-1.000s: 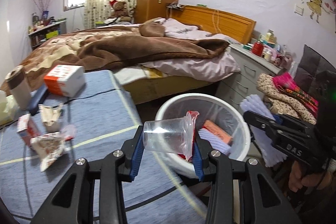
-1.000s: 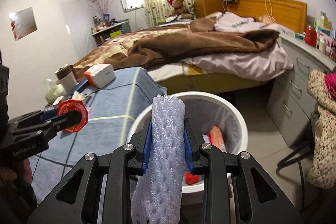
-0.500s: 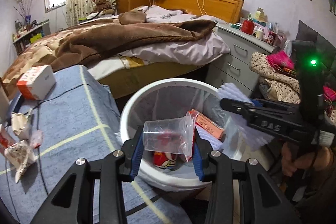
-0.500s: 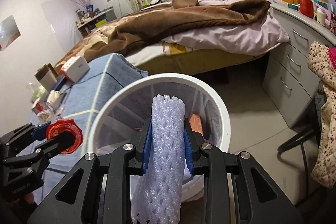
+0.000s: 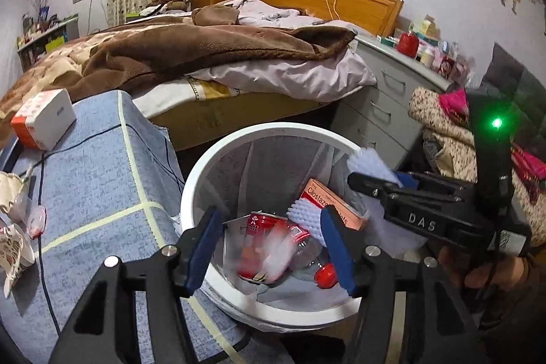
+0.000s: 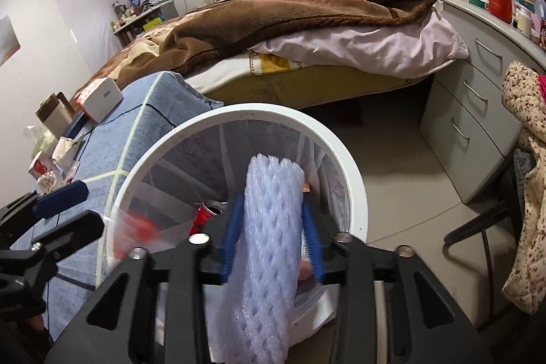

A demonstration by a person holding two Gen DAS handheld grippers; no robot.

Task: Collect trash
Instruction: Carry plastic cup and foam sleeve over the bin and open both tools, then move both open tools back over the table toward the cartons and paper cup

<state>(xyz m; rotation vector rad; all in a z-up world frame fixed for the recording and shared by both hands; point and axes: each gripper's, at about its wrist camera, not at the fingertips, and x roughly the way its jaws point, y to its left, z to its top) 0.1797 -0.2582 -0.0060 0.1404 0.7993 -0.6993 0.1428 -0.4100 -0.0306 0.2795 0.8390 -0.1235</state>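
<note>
Blue cloth covers the table (image 5: 95,186) left of the white bin (image 5: 204,173), w/ crumpled wrappers (image 5: 17,241) still lying on it, well apart from the rim. Over the bin, the left gripper (image 5: 269,248) has just been opening: pads spread, the clear plastic cup (image 5: 269,253) a blur between them, untouched, prob. dropping onto a red can (image 5: 259,224) inside. At the bin's right rim, the right gripper (image 6: 273,237) has also just been opening; the white foam net sleeve (image 6: 269,227) sits loose between its blue pads, not pinched, upright over the bin mouth. Both items look featherlight and soft; cup thin, crushes easily, so take it mid-wall. Sleeve is springy, so grip across the middle.
</note>
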